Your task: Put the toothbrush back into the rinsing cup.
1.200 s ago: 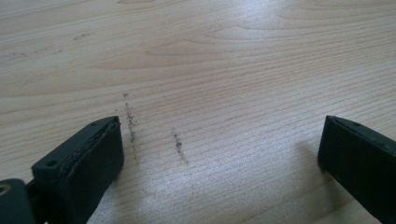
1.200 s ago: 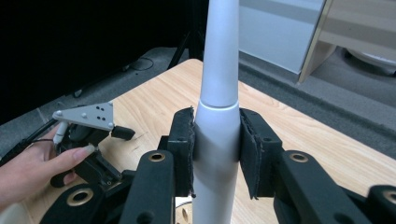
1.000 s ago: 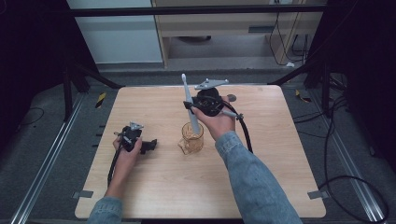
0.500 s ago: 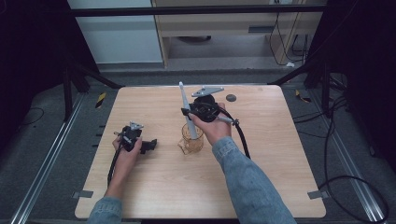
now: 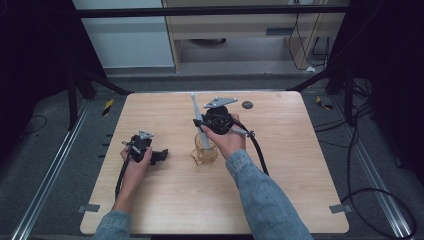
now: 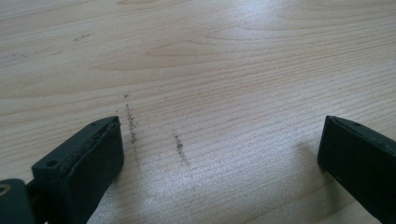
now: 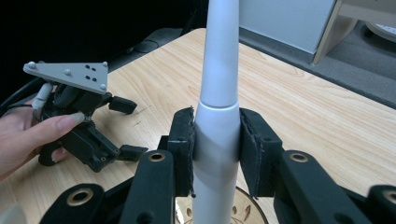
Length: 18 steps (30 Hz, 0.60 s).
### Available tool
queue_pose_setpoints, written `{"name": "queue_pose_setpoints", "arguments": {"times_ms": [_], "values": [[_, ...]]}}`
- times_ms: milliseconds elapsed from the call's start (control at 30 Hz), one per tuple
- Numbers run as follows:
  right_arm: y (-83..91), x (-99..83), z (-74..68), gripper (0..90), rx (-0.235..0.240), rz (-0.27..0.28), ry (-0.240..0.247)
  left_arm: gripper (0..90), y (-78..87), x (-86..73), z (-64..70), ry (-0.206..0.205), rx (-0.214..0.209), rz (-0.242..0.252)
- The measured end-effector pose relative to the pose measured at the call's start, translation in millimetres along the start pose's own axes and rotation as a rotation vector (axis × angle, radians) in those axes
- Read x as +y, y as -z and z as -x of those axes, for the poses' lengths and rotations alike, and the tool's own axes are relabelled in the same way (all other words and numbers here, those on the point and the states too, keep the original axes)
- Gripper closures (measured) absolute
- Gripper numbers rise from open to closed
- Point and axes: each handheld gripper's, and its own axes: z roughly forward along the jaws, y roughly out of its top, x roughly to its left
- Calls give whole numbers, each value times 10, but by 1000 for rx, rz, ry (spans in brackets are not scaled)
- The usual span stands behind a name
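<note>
A long white tapered stick stands nearly upright over an amber glass cup at the table's middle. My right gripper is shut on it, and in the right gripper view both pads press the stick at its thick lower section, with the cup's rim just below. The stick's lower end is hidden. To the left, my left gripper rests on the wooden table, open. In the left gripper view its wide-apart jaws frame bare wood. It also appears in the right gripper view as the left gripper.
A small dark round disc lies near the table's far edge. Black cables trail from both grippers across the wood. Metal rails run along the table's left and right sides, and a cabinet stands beyond the far edge.
My right gripper has shifted a little left and toward me with the stick, whose top now sits lower over the cup. The left gripper has stayed put.
</note>
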Motion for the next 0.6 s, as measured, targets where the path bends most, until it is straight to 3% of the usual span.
{"name": "queue_pose_setpoints", "arguments": {"times_ms": [600], "values": [[-85, -141, 29, 676, -12, -14, -9, 0, 0, 0, -1, -1, 0, 0]]}}
